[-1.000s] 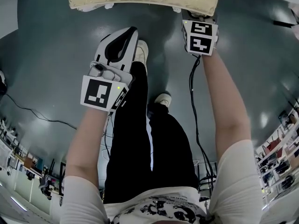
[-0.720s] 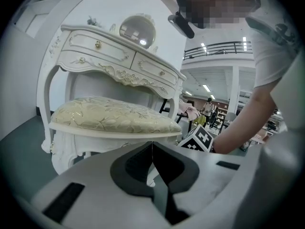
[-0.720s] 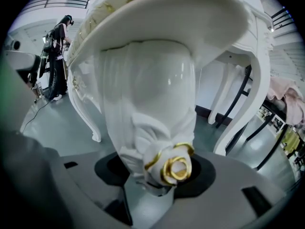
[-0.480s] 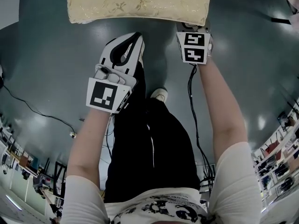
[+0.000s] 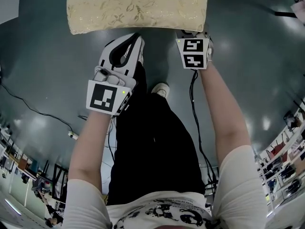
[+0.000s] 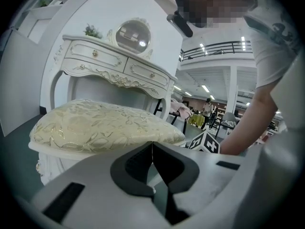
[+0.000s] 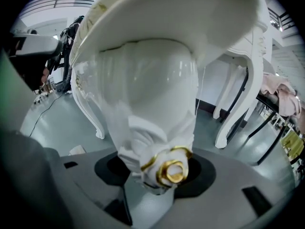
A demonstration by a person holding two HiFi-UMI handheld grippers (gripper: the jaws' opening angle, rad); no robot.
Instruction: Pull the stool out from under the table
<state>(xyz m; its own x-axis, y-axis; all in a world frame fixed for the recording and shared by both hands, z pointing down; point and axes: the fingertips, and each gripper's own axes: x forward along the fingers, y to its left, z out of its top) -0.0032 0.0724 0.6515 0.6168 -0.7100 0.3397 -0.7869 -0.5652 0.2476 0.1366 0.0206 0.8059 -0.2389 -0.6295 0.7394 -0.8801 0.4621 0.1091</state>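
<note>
Now the right claw (image 7: 159,175) clamps the stool (image 5: 138,8).

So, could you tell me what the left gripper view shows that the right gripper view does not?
Only the left gripper view shows the dressing table with its round mirror, the cushion top, and the left gripper, jaws together and empty. Only the right gripper view shows what the right gripper clamps: the carved leg with a gold rosette. Both show the stool and grey floor.
</note>
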